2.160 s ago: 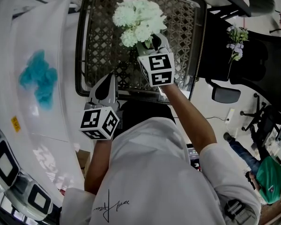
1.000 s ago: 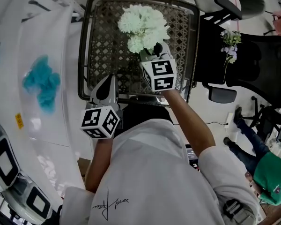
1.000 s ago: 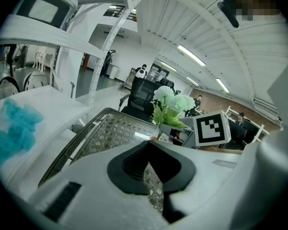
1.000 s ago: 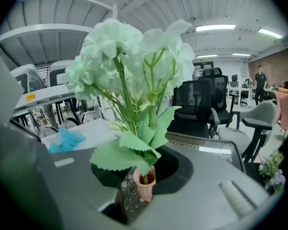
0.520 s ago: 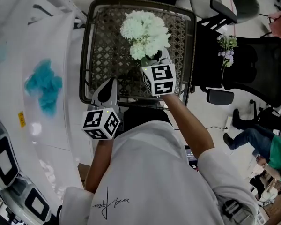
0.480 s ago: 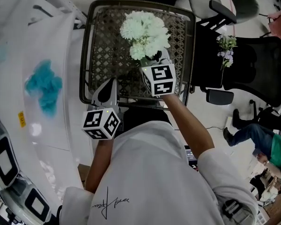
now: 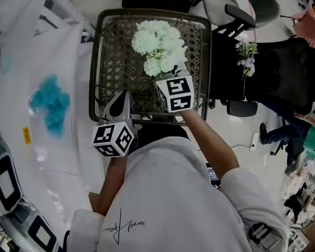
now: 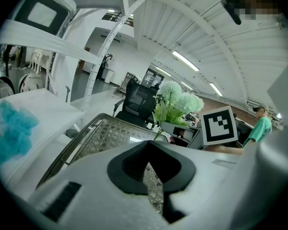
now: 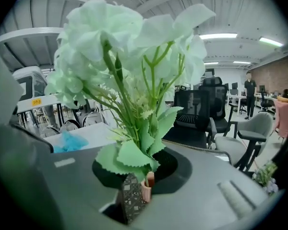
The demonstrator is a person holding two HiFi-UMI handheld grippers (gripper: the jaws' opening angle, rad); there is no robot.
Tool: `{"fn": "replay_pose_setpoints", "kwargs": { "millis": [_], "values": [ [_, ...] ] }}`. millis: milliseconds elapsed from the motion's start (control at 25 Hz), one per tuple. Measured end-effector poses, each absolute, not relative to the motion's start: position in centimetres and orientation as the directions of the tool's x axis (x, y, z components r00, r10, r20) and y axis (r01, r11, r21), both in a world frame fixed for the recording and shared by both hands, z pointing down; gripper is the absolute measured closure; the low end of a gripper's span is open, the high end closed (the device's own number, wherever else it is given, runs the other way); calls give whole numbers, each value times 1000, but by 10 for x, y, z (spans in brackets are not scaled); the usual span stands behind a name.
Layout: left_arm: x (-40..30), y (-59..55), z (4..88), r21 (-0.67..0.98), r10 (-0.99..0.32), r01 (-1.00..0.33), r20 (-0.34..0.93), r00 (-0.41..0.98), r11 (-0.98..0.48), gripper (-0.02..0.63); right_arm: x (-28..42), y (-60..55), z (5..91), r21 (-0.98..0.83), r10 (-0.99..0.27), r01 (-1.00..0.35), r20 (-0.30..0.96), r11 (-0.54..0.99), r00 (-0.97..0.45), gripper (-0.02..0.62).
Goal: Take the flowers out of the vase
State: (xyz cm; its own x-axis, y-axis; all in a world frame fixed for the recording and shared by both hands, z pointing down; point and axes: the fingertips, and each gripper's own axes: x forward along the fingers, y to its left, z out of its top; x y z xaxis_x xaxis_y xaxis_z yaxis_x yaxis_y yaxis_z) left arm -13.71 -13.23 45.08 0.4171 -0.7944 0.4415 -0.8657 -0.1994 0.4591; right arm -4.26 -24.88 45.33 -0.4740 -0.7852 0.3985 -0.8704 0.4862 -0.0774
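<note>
The right gripper (image 9: 138,188) is clamped on the green stems of the white flowers (image 7: 158,40), with the leaves fanning out just above its jaws. A small pinkish tube end sits under the leaves, and I cannot tell whether it is the vase. The left gripper (image 7: 121,96) has its jaws together on nothing, over the near corner of the woven tray (image 7: 94,62). The bunch is held upright above the tray's lattice.
</note>
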Motion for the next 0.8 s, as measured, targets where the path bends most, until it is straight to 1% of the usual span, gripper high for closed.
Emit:
{"fn": "replay_pose_setpoints", "kwargs": {
  "millis": [800],
  "values": [
    [-147, -115, 429, 452, -828, -865, 383, 409, -218, 601, -51, -226, 421, -31, -799, -863, 364, 503, -479, 515]
  ]
}}
